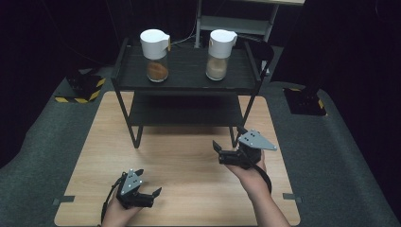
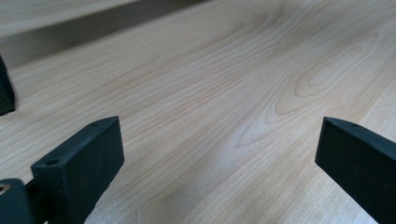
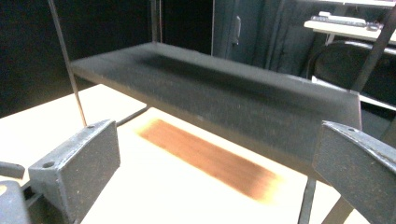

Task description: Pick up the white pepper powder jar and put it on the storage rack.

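Note:
Two glass jars with white lids stand on the top shelf of a black two-tier rack (image 1: 187,84): one holds brown powder (image 1: 156,56) at the left, the other pale powder (image 1: 218,55) at the right. My left gripper (image 1: 148,183) rests low over the near-left of the wooden table (image 1: 184,179), open, with nothing between its jaws (image 2: 219,154). My right gripper (image 1: 228,138) hovers near the rack's front right leg, open and empty, facing the lower shelf (image 3: 219,93).
The rack stands at the table's far half on thin black legs (image 1: 134,127). Grey carpet surrounds the table. Yellow-black striped blocks (image 1: 80,92) lie on the floor at the far left and far right. Bare wood lies between the grippers.

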`<move>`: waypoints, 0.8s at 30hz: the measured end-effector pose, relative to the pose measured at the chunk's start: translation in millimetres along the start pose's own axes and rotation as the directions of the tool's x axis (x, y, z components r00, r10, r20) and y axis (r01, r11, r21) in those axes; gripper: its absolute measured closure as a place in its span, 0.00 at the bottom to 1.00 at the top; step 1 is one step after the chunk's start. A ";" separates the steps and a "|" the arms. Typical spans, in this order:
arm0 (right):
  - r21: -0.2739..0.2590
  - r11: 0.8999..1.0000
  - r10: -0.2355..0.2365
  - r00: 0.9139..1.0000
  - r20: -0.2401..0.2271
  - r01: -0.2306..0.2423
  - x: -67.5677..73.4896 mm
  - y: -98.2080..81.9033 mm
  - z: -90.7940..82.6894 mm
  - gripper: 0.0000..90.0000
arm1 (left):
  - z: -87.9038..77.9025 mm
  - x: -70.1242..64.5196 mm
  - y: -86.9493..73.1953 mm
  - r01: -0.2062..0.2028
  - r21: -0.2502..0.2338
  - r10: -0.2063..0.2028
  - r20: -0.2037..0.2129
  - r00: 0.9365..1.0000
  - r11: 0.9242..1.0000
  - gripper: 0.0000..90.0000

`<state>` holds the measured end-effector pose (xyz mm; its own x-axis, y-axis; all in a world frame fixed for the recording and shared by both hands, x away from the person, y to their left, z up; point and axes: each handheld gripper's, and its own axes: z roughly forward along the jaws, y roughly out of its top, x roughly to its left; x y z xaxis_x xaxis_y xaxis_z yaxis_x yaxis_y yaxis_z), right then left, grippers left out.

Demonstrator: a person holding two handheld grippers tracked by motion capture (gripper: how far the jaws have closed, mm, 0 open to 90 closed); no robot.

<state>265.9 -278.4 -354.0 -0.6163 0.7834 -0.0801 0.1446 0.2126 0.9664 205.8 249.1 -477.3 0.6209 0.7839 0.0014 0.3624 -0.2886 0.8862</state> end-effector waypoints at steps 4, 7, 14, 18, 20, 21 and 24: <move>0.018 1.000 -0.005 1.000 -0.001 0.005 0.7 -11.7 -1.9 0.00 | 0.0 0.1 0.2 0.000 0.001 0.000 0.000 1.000 1.000 0.02; 0.029 1.000 -0.003 1.000 -0.003 0.003 1.0 -18.6 -2.8 0.01 | 0.0 0.2 0.2 0.000 0.001 0.000 0.000 1.000 1.000 0.02; 0.059 0.998 0.015 1.000 -0.003 -0.015 0.6 -35.3 -4.4 0.01 | 0.1 0.2 0.2 0.000 0.001 0.000 0.000 1.000 1.000 0.02; 0.069 0.997 0.022 1.000 -0.004 -0.022 0.2 -42.6 -4.7 0.01 | 0.2 0.2 0.3 0.000 0.001 0.000 0.000 1.000 1.000 0.02; 0.073 0.997 0.023 1.000 -0.004 -0.022 0.2 -45.1 -4.8 0.01 | 0.1 0.1 0.3 -0.001 0.001 0.001 0.000 1.000 1.000 0.02; 0.076 0.997 0.025 1.000 -0.004 -0.025 0.3 -47.3 -4.7 0.01 | 0.1 0.1 0.3 -0.001 0.001 0.001 0.000 1.000 1.000 0.02; 0.088 0.996 0.030 1.000 -0.003 -0.029 0.5 -54.1 -4.3 0.01 | 0.2 0.0 0.4 -0.002 0.002 0.002 0.000 1.000 1.000 0.02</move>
<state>254.4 -292.0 -405.3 -0.6142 0.7875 -0.0508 0.2298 0.2400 0.9432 206.1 248.8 -477.0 0.6214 0.7835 0.0031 0.3627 -0.2912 0.8852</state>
